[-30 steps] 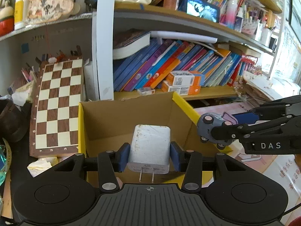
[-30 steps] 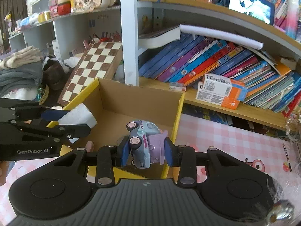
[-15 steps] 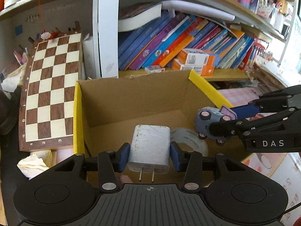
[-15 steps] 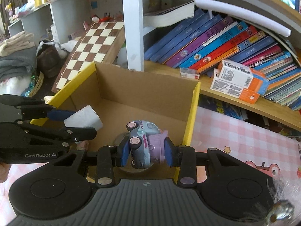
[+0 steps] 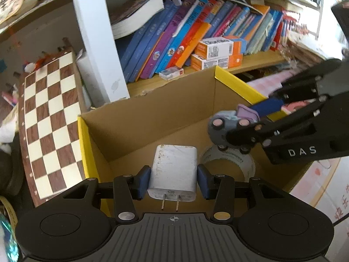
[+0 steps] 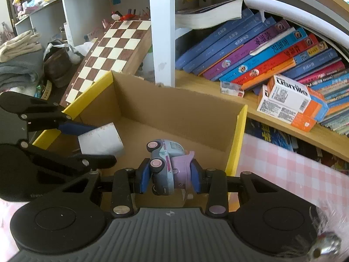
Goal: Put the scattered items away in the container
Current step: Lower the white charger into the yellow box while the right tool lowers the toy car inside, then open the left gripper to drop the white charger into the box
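While both loads hang over the open brown cardboard box with yellow-taped rim (image 5: 237, 83), the question is simply what lies under each. The left claw (image 5: 173, 182) is clamped on a scuffed white plug-in charger (image 5: 173, 170), its blue pads on the two narrow sides, the two metal prongs pointing back toward the camera and its long axis running away along the fingers. The right claw (image 6: 169, 178) grips a small grey-and-lilac toy truck (image 6: 168, 163) turned on its side, pink wheels facing left in its own view.

Seen from the right wrist, the charger sits inside the box's left wall, above the floor; the truck sits nearer the middle — both within the rim rather than over the pink-checked surface (image 6: 283, 166). From the left wrist, a roll of clear tape (image 5: 229, 161) already lies flat on the box floor, right of the charger and just beneath the truck.

My reading: a release would probably drop the truck onto that roll, and the charger onto bare cardboard.
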